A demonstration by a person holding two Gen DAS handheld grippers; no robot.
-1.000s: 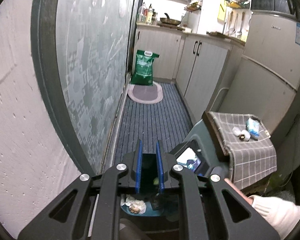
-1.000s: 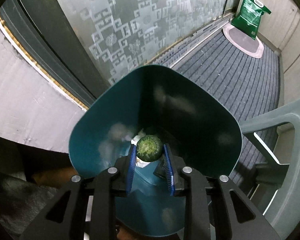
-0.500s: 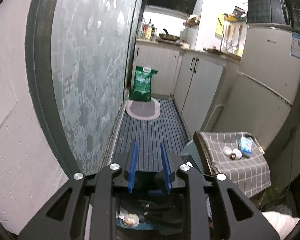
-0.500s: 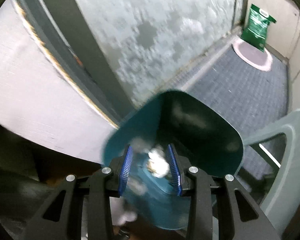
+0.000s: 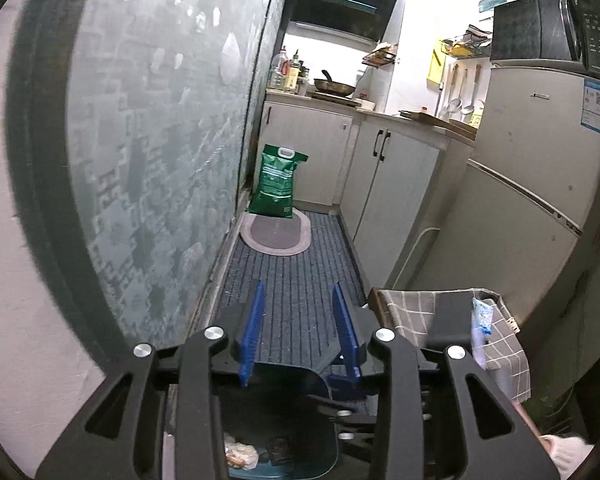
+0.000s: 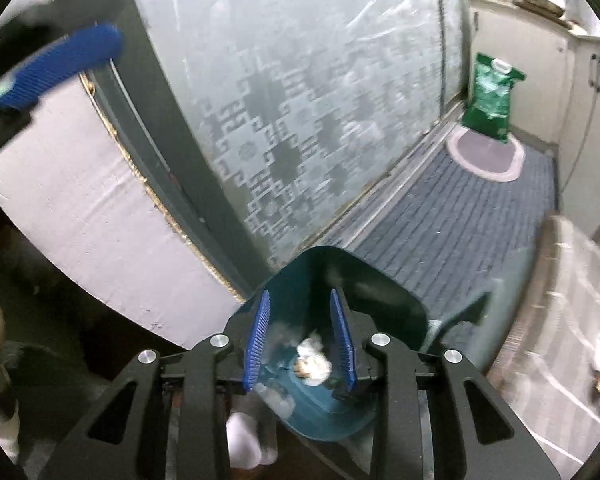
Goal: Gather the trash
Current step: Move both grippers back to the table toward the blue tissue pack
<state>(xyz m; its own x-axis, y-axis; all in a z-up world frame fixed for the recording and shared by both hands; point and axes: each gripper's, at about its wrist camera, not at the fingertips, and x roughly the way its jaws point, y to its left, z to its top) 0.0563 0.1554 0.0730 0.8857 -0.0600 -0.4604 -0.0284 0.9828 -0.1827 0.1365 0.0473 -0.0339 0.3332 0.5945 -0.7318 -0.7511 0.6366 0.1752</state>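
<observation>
Right wrist view alone looks into the teal bin (image 6: 340, 280), crumpled trash (image 6: 314, 362) inside; right gripper (image 6: 300, 344) above it, jaws just narrowing, holding nothing. Left gripper (image 5: 298, 336), just spreading, released, faces striped mat (image 5: 292, 280), green bag (image 5: 277, 180), checked cloth (image 5: 416, 316) with a wrapper (image 5: 482, 316)

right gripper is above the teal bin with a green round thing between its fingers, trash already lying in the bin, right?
Not quite. The right wrist view shows the right gripper above the teal bin with nothing between its fingers. Only crumpled white trash lies in the bin below.
</observation>
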